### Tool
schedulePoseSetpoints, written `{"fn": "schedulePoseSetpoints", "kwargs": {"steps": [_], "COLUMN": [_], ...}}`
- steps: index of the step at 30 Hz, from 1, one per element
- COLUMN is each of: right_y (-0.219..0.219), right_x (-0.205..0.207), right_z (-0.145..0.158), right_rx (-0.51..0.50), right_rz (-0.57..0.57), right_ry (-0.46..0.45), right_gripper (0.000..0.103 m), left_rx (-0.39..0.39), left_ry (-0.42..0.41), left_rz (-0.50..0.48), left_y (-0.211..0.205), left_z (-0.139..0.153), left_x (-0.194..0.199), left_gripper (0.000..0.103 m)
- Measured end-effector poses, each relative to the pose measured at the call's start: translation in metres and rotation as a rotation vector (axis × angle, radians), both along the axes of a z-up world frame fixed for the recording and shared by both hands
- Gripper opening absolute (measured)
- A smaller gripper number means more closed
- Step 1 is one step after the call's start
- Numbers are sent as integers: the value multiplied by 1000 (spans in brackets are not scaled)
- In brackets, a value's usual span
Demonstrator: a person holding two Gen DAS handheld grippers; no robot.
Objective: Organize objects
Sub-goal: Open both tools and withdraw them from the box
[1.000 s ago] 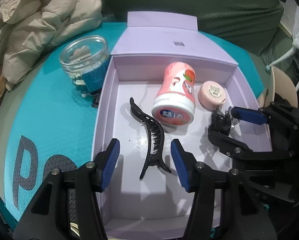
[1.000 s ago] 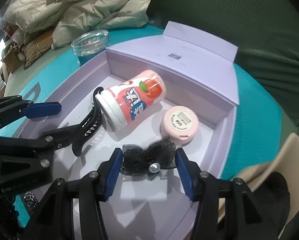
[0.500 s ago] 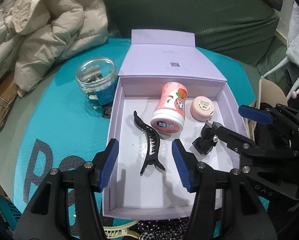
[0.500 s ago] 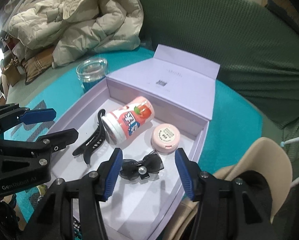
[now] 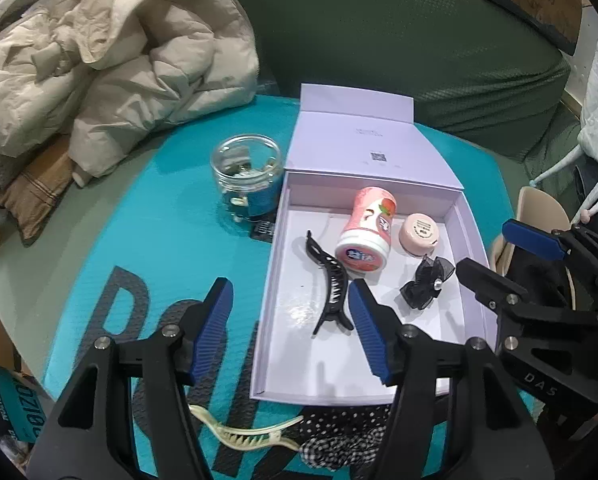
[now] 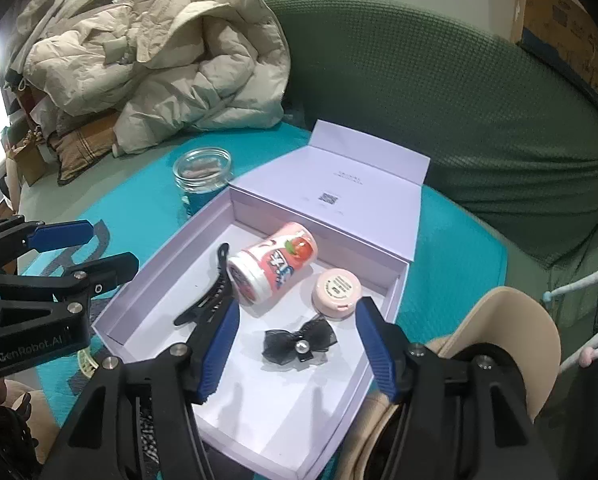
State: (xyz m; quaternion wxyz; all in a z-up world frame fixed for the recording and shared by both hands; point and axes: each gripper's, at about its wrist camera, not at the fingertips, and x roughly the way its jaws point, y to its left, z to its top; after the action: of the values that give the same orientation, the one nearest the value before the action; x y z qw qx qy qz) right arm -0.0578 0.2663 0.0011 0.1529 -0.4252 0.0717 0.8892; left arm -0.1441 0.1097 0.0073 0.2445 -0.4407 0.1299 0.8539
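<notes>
Inside the lilac box (image 6: 147, 280), a black hair claw (image 5: 331, 280), pink bottle (image 6: 273, 266), round pink tin (image 6: 336, 288) and black bow (image 6: 299, 344) are lying — both the left gripper (image 5: 291, 328) and the right gripper (image 6: 297, 350) are hovering above, jaws spread, holding nothing.

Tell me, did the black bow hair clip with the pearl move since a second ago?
No. The black bow hair clip with the pearl lies in the lilac box, just in front of the round pink tin, as before; only the right gripper backed away.

Hidden and unreadable parts
The left hand-held gripper (image 5: 289, 318) is covering part of the cream hair claw (image 5: 243, 434); the glass jar's (image 5: 246, 174) contents are staying indistinct.
</notes>
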Motion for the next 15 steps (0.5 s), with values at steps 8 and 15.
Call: {"fn": "schedulePoseSetpoints", "kwargs": {"steps": [8,15], "right_y": [-22,-44], "right_x": [2,-2], "right_z": [13,18], "right_rx": [18,22], "right_rz": [27,66], "right_ry": [24,34], "right_gripper": [64,65], "left_rx": [7,6], "left_ry": [39,45], "left_rz": [50,83], "left_y": [-25,-51], "left_z": [11,14], "left_x": [6,12], "left_gripper": [63,65]}}
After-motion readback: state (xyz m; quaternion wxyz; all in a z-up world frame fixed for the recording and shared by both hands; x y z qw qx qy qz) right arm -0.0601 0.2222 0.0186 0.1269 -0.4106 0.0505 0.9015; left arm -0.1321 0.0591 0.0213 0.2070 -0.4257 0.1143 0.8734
